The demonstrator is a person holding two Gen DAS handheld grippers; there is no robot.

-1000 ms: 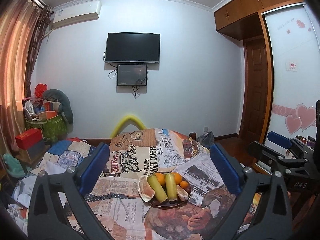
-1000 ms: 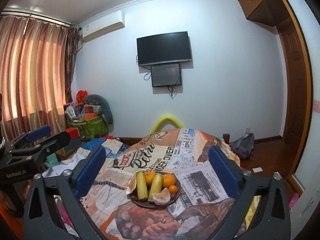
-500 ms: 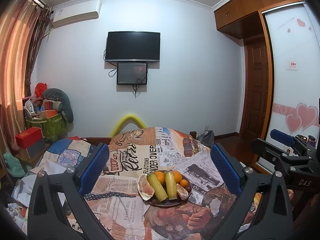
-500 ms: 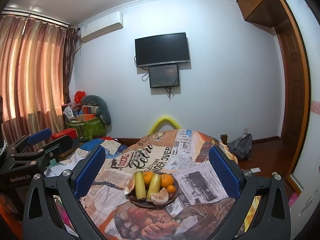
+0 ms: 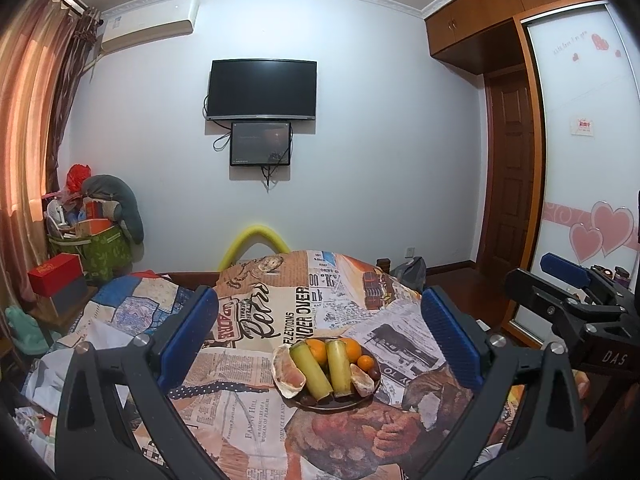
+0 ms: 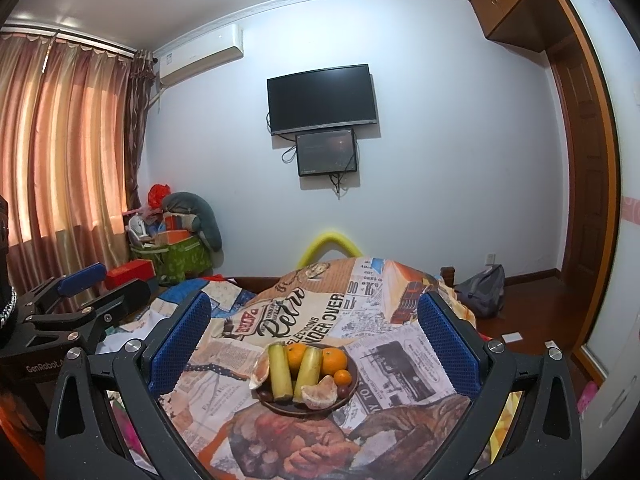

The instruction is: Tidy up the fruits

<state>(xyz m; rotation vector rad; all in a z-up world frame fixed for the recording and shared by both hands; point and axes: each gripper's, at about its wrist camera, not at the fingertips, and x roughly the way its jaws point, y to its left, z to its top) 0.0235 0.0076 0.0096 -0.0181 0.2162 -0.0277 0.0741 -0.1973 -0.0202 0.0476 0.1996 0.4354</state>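
Both wrist views are showing a plate [image 5: 306, 400] of fruit sitting on a surface draped in a newspaper-print cloth [image 5: 256, 364]; whether a tabletop or a bed lies beneath cannot be told.

**Grippers.** The left gripper [image 5: 320, 338] is hovering above and short of the plate, its blue fingers [image 5: 188, 336] spread wide and holding nothing. The right gripper [image 6: 314, 338] is hovering likewise, fingers [image 6: 180, 340] spread and empty. Each gripper is also appearing at the edge of the other's view: the right one at the right edge of the left view, the left one at the left edge of the right view.

**Plate contents, left to right (right view).**
- One peeled citrus segment [image 6: 260, 372] is leaning at the left rim.
- Two green-yellow stalks [image 6: 280, 372], cut flat at the ends, are lying side by side lengthwise.
- Two large oranges [image 6: 334, 360] are sitting behind the stalks.
- One peeled citrus piece [image 6: 320, 396] is resting at the near rim.
- One small orange [image 6: 342, 378] is sitting at the right.
- Small dark fruits are showing at the near rim; their number cannot be told.

**Stage.** All visible fruit is lying together on the plate, lower centre of both frames, and none is lying loose on the cloth. This is fitting either fruit gathered and arranged, or a full plate waiting to be sorted. Any further grasp is calling for a narrow, gentle pinch, since the pieces are touching.
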